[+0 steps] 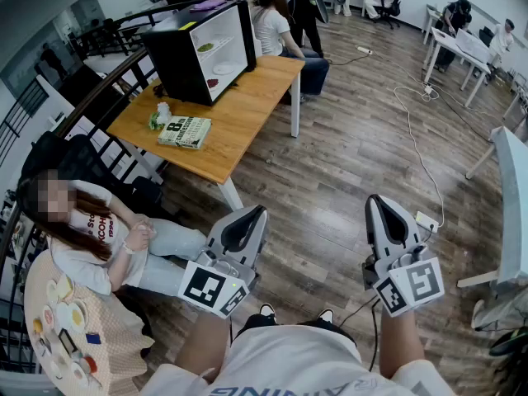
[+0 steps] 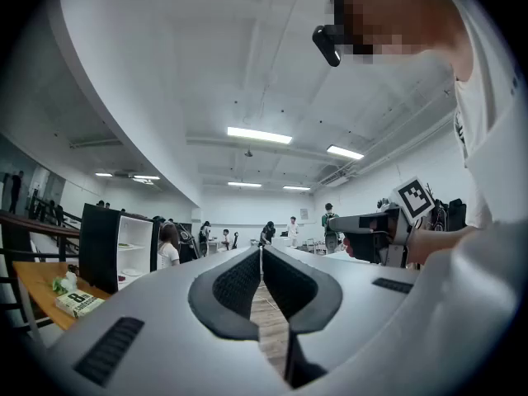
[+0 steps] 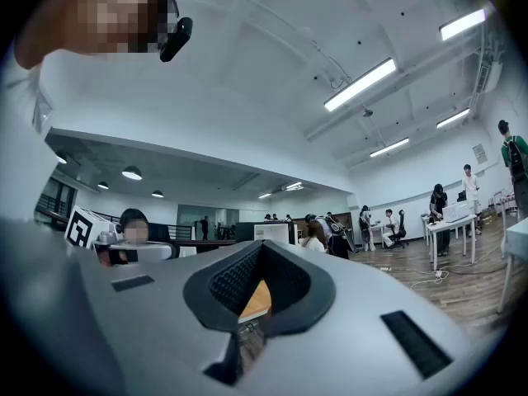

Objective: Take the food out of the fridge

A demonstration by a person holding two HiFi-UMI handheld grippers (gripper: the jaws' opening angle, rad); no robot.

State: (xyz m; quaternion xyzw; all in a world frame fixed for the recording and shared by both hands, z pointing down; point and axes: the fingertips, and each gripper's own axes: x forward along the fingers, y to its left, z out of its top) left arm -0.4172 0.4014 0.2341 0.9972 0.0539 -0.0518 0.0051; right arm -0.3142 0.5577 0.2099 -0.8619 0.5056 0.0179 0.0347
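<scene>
Open plank floor (image 1: 346,163) separates the left claw (image 1: 252,217) and right claw (image 1: 379,209) from the wooden tabletop's (image 1: 247,118) near edge. A seated person (image 1: 107,238) is just beside the left claw. Both claws are closed and empty. The black, white-shelved box fridge (image 1: 177,56) stands at the tabletop's far end, well apart from them, with what seems to be plated food (image 1: 205,47) inside.

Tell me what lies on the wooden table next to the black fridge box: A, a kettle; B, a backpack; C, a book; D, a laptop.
C: a book lies flat on the wooden table, a little apart from the black fridge box.
</scene>
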